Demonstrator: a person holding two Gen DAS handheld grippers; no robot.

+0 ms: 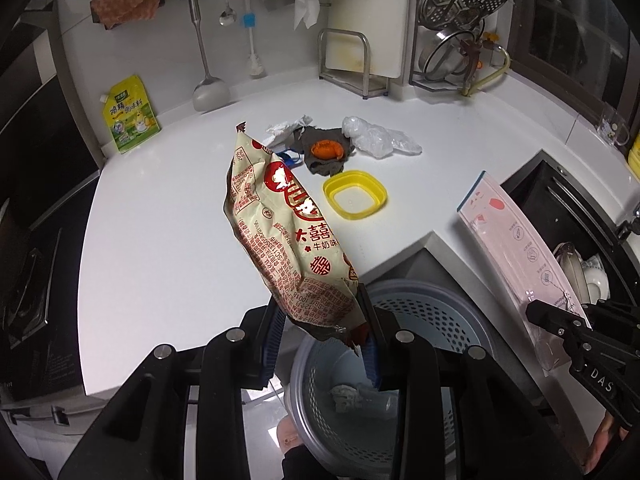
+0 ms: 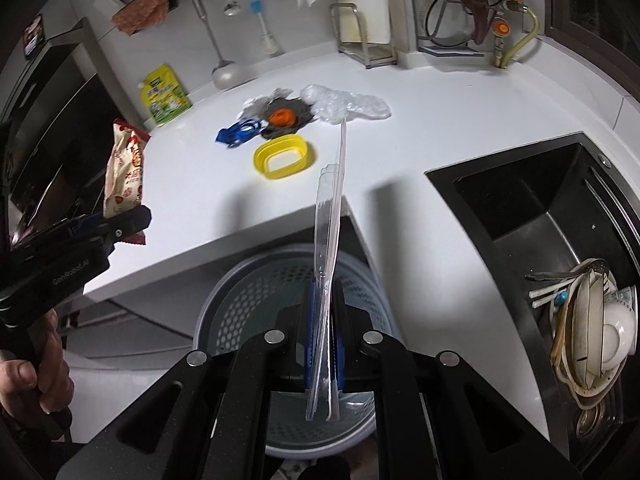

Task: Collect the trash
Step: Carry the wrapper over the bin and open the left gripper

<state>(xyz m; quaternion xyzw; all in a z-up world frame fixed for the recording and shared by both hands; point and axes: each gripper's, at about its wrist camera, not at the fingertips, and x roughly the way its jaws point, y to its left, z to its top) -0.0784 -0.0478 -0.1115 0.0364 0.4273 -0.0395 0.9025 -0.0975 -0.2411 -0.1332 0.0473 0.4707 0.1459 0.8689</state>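
Holding now: snack wrapper (image 1: 288, 236) clamped by its lower crimped end in the left gripper (image 1: 326, 332); flat clear sleeve (image 2: 330, 248) pinched edge-on in the right gripper (image 2: 323, 334), jaws almost fully closed on it.
Wrapper position: upright, top corner tilted toward the counter, lower end above the trash basket (image 1: 432, 320).
Wrapper handling: looks light, crinkly and limp; probably slippery film; best taken at the crimped seam, as gripped now.
Sleeve position: standing on edge over the basket mouth, far end leaning out above the counter edge.
Sleeve handling: seems thin, springy and fairly stiff along its length; grip near the bottom, so the long free end could sway or twist.
Basket: perforated blue-grey bin below the countertop (image 1: 168, 216) corner; some crumpled scrap already at the bottom.
Step judged: both pieces poised for release into the basket.
Risk: wrapper may cling to a pad; sleeve may catch on the rim if dropped at an angle.
Remaining on counter: yellow lid (image 1: 355, 194), grey rag with orange peel (image 1: 326, 152), clear crumpled plastic (image 1: 380, 138), white tissue (image 1: 286, 130), blue plastic piece (image 2: 238, 132).
Farther out: seasoning pouch (image 1: 134, 114) against the wall, dark sink (image 2: 532, 208) with dishes to the right.
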